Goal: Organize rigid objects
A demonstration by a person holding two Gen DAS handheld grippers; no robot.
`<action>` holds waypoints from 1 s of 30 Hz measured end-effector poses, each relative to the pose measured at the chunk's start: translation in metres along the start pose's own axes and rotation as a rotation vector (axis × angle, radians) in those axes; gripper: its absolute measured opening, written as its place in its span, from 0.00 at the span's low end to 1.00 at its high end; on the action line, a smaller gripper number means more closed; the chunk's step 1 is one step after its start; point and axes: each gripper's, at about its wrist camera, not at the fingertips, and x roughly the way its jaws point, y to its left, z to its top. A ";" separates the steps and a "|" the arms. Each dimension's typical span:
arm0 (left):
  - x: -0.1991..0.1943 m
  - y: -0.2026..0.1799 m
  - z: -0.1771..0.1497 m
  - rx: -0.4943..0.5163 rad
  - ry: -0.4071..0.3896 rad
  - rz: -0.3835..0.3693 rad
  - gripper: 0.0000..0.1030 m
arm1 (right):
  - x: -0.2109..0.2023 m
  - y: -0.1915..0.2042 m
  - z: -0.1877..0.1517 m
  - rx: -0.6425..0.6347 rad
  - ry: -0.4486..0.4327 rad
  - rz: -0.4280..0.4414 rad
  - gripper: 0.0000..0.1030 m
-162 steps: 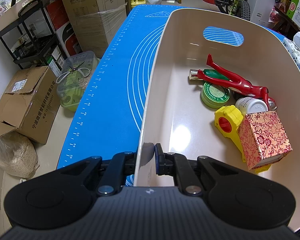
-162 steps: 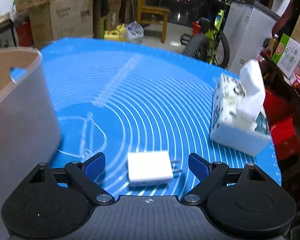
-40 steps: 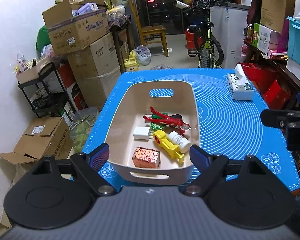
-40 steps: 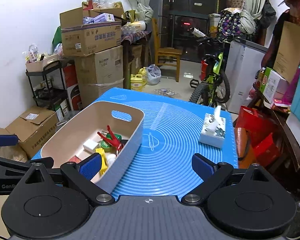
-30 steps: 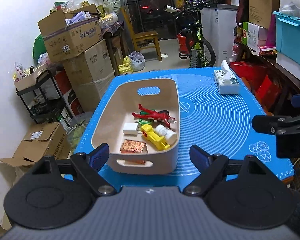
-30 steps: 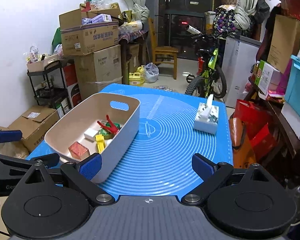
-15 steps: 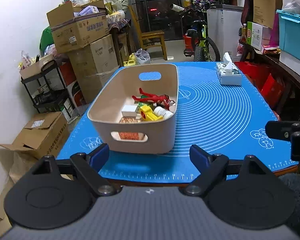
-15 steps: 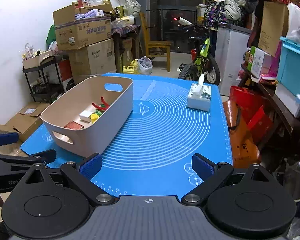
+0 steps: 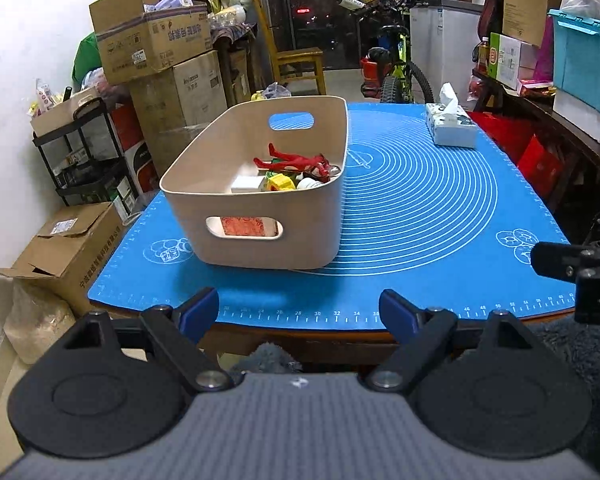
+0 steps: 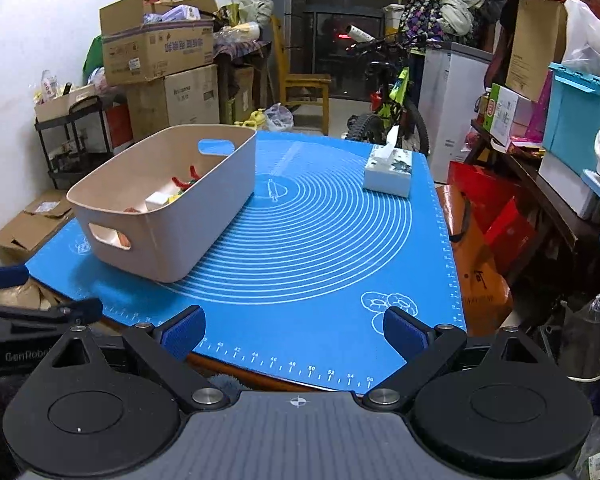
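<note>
Two tools hang off the near edge of the bench (image 9: 420, 312), both with fingers spread wide and nothing between them: the left tool (image 9: 300, 312) faces the bin (image 9: 260, 240), the right tool (image 10: 296, 332) faces bare mat (image 10: 320, 248).

Everything rigid sits inside the bin, which stands on the left half of the mat, well apart from the tissue box (image 9: 452, 130) at the far right. The sorting looks finished, so little can go wrong. The bin stands nearer the left edge of the bench than the middle; a careless sweep from the left tool could shove it further that way. The red figure (image 9: 296, 160) lies on top of the pile with a leg sticking up toward the rim, so if the bin were lifted by its near handle hole (image 9: 244, 232) and tipped, I'd expect that piece to slide or catch first.

Count, as far as I can see over the wall:
- one bin
- one red figure
- one white block (image 9: 246, 182)
- one yellow piece (image 9: 280, 182)
- one white cap or bottle (image 9: 312, 184), partly hidden
- one red patterned box (image 9: 242, 226), seen only through the handle hole
- a bit of green beneath the figure, too hidden to name
- one tissue box
- one mat
</note>
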 end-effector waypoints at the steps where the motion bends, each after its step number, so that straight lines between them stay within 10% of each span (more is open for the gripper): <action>1: 0.000 -0.001 -0.001 0.006 -0.003 0.002 0.85 | 0.000 0.000 -0.001 -0.002 -0.005 -0.002 0.93; 30: 0.002 -0.002 -0.004 -0.002 0.004 -0.017 0.85 | 0.006 0.005 -0.006 -0.025 -0.007 -0.011 0.91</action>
